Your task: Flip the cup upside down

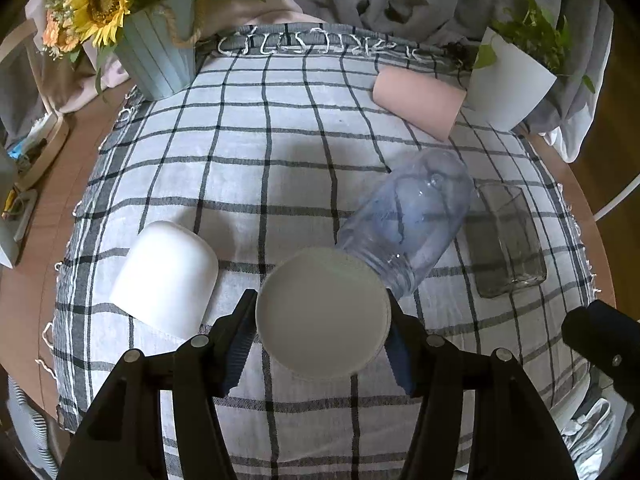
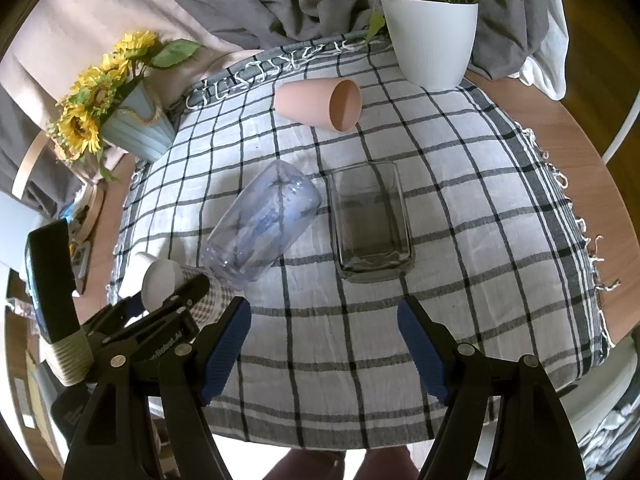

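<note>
My left gripper (image 1: 322, 336) is shut on a paper cup (image 1: 323, 312); I see its white round base facing the camera. In the right wrist view the same cup (image 2: 182, 286) shows a checked side and sits in the left gripper at the left edge. A clear bluish plastic cup (image 1: 408, 220) lies on its side just beyond it, also seen in the right wrist view (image 2: 262, 226). My right gripper (image 2: 324, 340) is open and empty above the checked cloth, near the front edge.
A white cup (image 1: 166, 276) stands upside down at the left. A square glass (image 2: 370, 220) and a pink cup (image 2: 320, 104) lie on their sides. A sunflower pot (image 1: 156, 56) and a white plant pot (image 2: 434, 40) stand at the back of the checked cloth (image 2: 480, 200).
</note>
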`<state>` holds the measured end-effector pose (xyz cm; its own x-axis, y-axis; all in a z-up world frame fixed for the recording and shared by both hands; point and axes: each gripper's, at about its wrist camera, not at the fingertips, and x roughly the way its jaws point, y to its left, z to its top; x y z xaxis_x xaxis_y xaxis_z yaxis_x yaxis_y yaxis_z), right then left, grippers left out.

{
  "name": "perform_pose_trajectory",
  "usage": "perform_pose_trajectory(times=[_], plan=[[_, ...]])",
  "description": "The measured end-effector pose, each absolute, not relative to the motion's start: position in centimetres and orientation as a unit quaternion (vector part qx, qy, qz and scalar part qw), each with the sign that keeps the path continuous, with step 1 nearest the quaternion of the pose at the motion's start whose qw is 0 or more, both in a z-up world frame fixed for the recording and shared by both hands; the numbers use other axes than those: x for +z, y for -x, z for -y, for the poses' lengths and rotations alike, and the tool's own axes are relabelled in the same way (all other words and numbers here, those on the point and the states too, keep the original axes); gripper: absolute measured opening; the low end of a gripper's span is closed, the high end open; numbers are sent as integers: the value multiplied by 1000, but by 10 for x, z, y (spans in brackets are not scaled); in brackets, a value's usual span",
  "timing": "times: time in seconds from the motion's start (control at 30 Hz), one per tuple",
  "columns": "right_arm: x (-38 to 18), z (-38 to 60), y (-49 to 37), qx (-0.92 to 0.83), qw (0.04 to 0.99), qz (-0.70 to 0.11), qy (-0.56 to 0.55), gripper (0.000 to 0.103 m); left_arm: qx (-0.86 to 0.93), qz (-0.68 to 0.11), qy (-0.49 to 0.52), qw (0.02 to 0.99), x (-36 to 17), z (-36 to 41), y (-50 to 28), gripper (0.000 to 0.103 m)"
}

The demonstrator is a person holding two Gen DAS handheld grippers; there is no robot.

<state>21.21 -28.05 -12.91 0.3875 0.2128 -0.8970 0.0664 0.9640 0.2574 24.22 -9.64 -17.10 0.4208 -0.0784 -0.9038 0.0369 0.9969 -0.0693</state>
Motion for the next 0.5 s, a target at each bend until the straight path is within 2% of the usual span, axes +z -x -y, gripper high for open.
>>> perform_pose_trajectory(times=[0.07,0.13,0.23,0.33,0.5], plan=[[-129,281,-213,40,823,-552,-127,76,-32,-534,18,844,-171,96,-240,75],[-128,281,-213,37,826,-549,-123,76,-31,-525,22,850,-168,94,-236,79],[-127,283,-213,28,829,-545,-121,82,-29,-518,24,855,-163,91,-231,83],[-125,286,-212,27,834,-538,-121,84,-17,-504,29,863,-153,88,-220,91],[-117,286,-207,26,848,-520,-101,84,25,-471,24,882,-131,82,-194,98]])
